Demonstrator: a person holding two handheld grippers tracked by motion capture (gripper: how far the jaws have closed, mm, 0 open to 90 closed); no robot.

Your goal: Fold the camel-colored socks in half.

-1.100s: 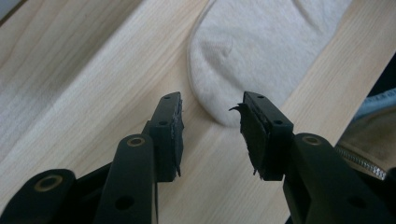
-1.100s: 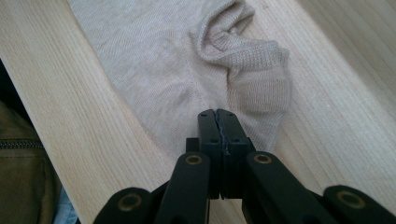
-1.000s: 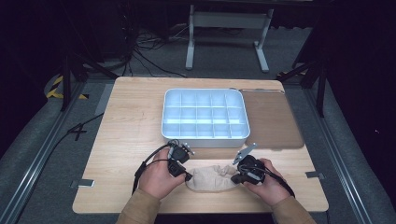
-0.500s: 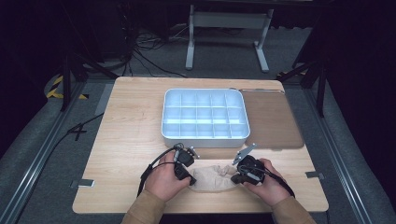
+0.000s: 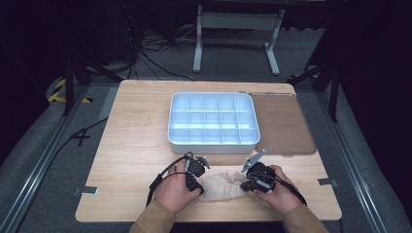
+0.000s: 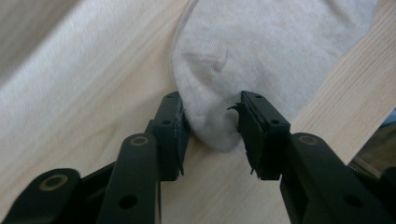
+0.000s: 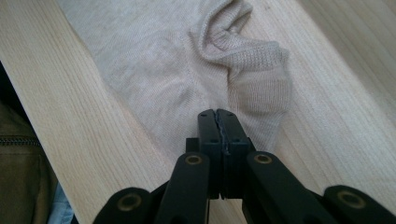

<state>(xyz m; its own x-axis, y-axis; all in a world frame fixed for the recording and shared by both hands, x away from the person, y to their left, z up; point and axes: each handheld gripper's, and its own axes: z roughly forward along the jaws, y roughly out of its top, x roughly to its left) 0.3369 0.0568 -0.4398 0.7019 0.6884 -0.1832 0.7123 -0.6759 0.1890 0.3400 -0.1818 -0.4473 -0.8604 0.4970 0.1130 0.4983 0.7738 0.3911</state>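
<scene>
A beige sock [image 5: 221, 186] lies on the wooden surface [image 5: 136, 145]. The left gripper [image 6: 211, 135] fingers, just closing, straddle its end; the right gripper [image 7: 217, 122] fingers pinch its edge.

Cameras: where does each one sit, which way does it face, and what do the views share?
High view: above the person's side of the table, looking forward and down; both hands and forearms show, with the left gripper and the right gripper.
Left gripper view: on the left gripper, looking along its jaws, which flank the sock's tip.
Right gripper view: on the right gripper, jaws together at the sock's edge.
Shared: the sock and the tabletop.
</scene>
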